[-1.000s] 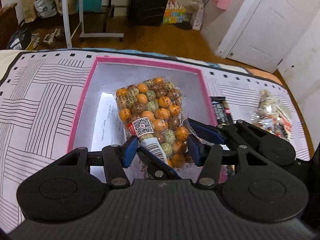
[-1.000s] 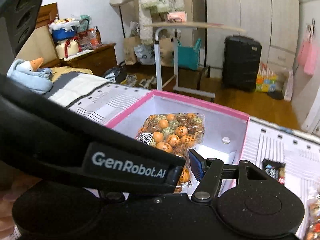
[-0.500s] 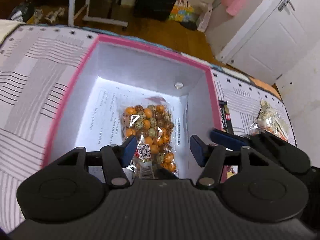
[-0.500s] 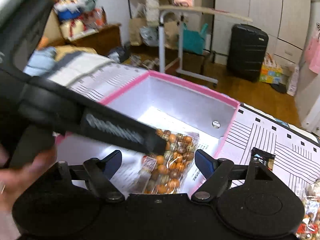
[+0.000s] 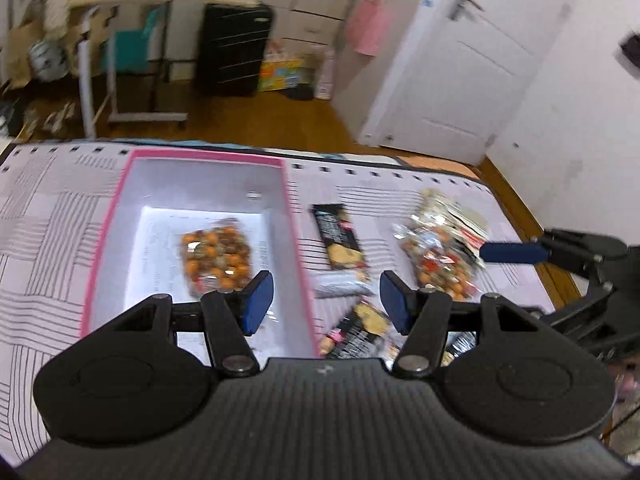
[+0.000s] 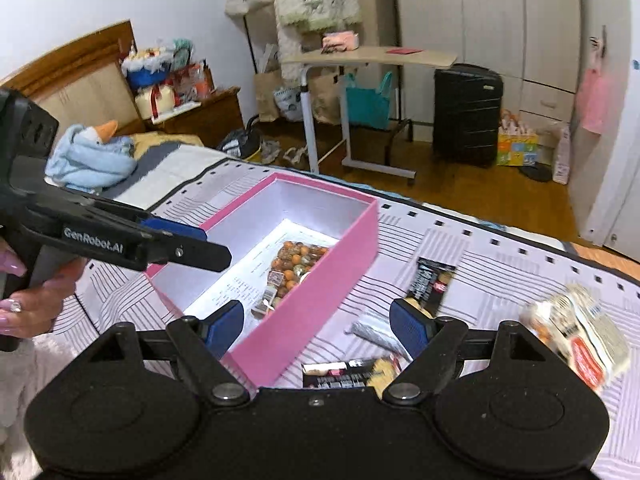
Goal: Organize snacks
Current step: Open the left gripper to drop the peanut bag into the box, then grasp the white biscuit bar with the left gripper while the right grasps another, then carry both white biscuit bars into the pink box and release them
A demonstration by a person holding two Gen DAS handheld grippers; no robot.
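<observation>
A pink box (image 5: 288, 216) with a white inside sits on the patterned cloth; it also shows in the right wrist view (image 6: 320, 288). A clear bag of orange and brown balls (image 5: 216, 258) lies on its floor (image 6: 296, 270). My left gripper (image 5: 326, 300) is open and empty, held above the box's right wall. My right gripper (image 6: 316, 326) is open and empty, above the box's near corner. To the right of the box lie a dark snack bar (image 5: 338, 236), a silver packet (image 5: 340, 286), another dark packet (image 5: 360, 332) and a mixed snack bag (image 5: 440, 248).
The cloth-covered surface (image 5: 48, 240) ends at its far edge (image 5: 360, 158) over a wooden floor. A rolling desk (image 6: 368, 60), a black suitcase (image 6: 466, 114) and a white door (image 5: 460, 60) stand beyond. A blue plush (image 6: 90, 154) lies at the left.
The ball bag was let go and now lies in the box. Both grippers have pulled back and up, and the left has swung to the right toward the loose snacks.
</observation>
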